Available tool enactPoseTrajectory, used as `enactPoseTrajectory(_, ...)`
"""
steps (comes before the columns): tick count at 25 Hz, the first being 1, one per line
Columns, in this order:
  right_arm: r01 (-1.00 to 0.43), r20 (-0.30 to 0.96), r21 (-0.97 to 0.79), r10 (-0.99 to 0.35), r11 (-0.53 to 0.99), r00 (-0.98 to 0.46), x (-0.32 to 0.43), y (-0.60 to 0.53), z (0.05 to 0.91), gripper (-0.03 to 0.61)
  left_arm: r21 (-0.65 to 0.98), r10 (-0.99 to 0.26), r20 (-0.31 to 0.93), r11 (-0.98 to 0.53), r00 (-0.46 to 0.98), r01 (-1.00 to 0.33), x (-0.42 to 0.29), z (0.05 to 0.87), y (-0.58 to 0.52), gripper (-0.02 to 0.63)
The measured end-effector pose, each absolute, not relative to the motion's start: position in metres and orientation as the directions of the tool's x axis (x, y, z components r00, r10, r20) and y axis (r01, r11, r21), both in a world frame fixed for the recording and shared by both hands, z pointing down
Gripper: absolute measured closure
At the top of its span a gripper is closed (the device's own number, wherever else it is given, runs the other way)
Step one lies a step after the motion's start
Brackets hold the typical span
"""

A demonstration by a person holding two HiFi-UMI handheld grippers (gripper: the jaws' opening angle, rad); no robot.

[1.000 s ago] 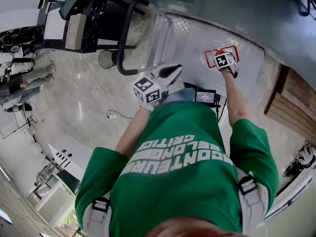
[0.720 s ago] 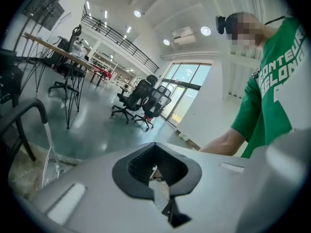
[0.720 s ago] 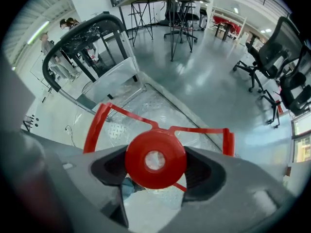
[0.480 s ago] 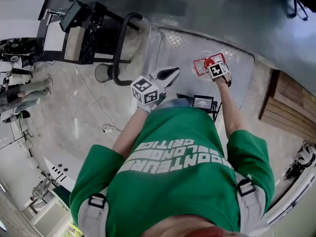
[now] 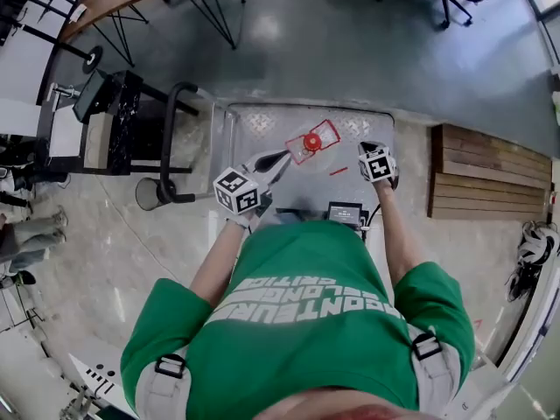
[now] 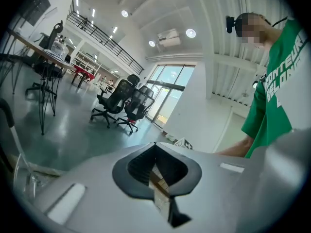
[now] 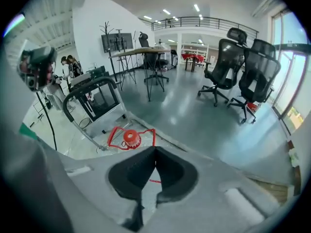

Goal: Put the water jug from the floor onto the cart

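The water jug, clear with a red cap and red carry handle, stands on the cart's metal deck. It also shows in the right gripper view, red cap up, beside the cart's black push bar. My right gripper hangs to the right of the jug and clear of it. Its jaws have just been closing and stand shut, with nothing between them. My left gripper points at the jug from the left, close to the red handle, its jaws shut and empty.
The cart's push bar rises at the deck's left end. A black equipment stand is further left, a wooden pallet to the right. Office chairs and a trestle table stand on the grey floor beyond.
My right gripper was at the jug's red handle; it has let go, risen and moved off to the right. The left gripper has shifted a little towards the jug.
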State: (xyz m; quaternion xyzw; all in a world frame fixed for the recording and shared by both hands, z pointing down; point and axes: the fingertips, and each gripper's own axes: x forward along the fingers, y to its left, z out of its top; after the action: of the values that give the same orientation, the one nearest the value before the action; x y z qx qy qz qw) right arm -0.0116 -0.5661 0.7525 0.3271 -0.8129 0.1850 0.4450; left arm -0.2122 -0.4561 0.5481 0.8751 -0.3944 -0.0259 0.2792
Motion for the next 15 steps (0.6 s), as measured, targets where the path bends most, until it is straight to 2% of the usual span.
enactPoseTrajectory(9,-0.7,0.665,0.007,-0.526,0.714,-0.53,0.038,-0.539,0.636,0.585,0.497,-0.66,0.164,-0.586,0.733,-0.64,-0.148,0.552,-0.446,0.601)
enactPoseTrajectory(15,-0.692,0.555,0.013,-0.581,0.721,-0.595,0.054,-0.519,0.575,0.584,0.482,-0.636,0.163,-0.616,0.754,-0.623,-0.117,0.551,-0.45,0.601)
